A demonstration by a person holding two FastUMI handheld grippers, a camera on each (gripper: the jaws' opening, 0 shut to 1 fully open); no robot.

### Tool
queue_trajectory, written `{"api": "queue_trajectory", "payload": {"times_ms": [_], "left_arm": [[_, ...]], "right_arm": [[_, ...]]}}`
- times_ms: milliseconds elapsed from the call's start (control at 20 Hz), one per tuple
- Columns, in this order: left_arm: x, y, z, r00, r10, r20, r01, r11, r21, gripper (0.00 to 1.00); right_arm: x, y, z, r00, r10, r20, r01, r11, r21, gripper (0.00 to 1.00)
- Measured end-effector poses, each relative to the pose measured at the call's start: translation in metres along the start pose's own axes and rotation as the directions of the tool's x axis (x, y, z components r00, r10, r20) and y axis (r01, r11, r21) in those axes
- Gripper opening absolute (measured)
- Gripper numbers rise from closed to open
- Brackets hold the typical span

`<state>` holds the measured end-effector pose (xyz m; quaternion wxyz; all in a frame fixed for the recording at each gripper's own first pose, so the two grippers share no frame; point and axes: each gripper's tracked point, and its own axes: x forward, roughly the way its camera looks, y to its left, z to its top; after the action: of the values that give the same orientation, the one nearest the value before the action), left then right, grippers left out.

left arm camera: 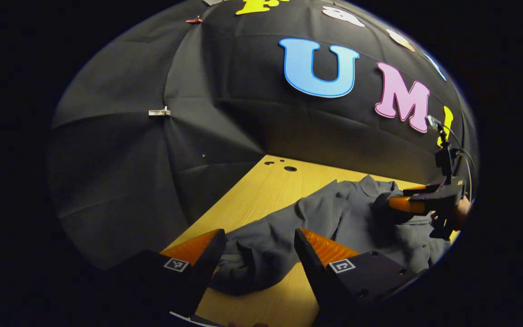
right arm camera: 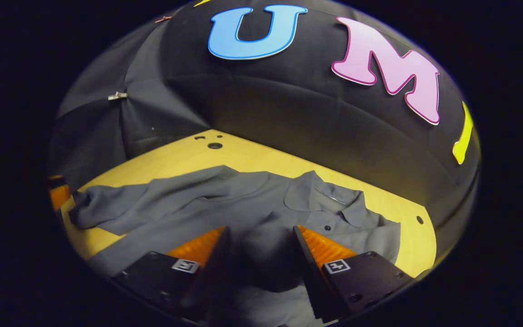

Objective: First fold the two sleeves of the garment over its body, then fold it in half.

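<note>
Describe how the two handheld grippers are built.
Left gripper: two wedge-shaped fingers with ribbed inner faces, on dark blocks, each with a small square black-and-white marker. Right gripper is built alike; seen from the left gripper view, thin cables rise from a post above it.

One garment (right arm camera: 225, 200), one table (right arm camera: 261, 159), two grippers: left gripper (left arm camera: 259, 247), right gripper (right arm camera: 259, 243).

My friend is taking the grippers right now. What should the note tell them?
Left gripper: open, jaws either side of the bunched end of one sleeve, not yet pinching.
Right gripper: open, over the shirt body below the collar.
The shirt lies on the wooden table, collar toward the back wall.
Done: one sleeve looks folded over the body, though that is hard to tell.
Left: fold the other sleeve over, then fold the shirt in half.
</note>
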<state>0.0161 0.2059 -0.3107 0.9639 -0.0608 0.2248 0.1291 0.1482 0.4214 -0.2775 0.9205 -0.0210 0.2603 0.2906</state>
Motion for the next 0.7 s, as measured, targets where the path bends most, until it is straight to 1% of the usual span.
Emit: {"api": "queue_trajectory", "payload": {"times_ms": [50,200,300,350,400,600,700], "left_arm": [[0.002,0.001,-0.004,1.000,0.001,-0.012,-0.001,1.000,0.001,0.96],[0.005,0.002,-0.013,0.999,0.012,-0.038,-0.011,1.000,0.005,0.96],[0.011,0.005,-0.019,0.998,0.026,-0.050,-0.026,1.000,0.013,0.96],[0.012,0.006,-0.024,0.998,0.031,-0.061,-0.031,0.999,0.013,0.92],[0.014,0.008,-0.028,0.996,0.041,-0.074,-0.041,0.999,0.012,0.96],[0.025,0.016,-0.045,0.987,0.093,-0.130,-0.093,0.996,0.007,0.96],[0.031,0.017,-0.058,0.979,0.106,-0.175,-0.104,0.994,0.020,0.96]], "right_arm": [[-0.006,0.003,0.008,1.000,0.016,0.017,-0.016,1.000,0.006,0.92],[-0.024,-0.003,0.018,0.999,0.011,0.036,-0.012,1.000,0.022,0.92],[-0.038,-0.013,0.023,0.999,-0.010,0.048,0.009,1.000,0.023,0.92],[-0.046,-0.021,0.024,0.999,-0.021,0.049,0.021,1.000,0.016,0.92],[-0.057,-0.030,0.024,0.998,-0.035,0.051,0.034,0.999,0.010,0.92],[-0.096,-0.061,0.023,0.995,-0.079,0.054,0.078,0.997,0.020,0.92],[-0.117,-0.075,0.020,0.993,-0.101,0.052,0.100,0.995,0.027,0.92]]}}
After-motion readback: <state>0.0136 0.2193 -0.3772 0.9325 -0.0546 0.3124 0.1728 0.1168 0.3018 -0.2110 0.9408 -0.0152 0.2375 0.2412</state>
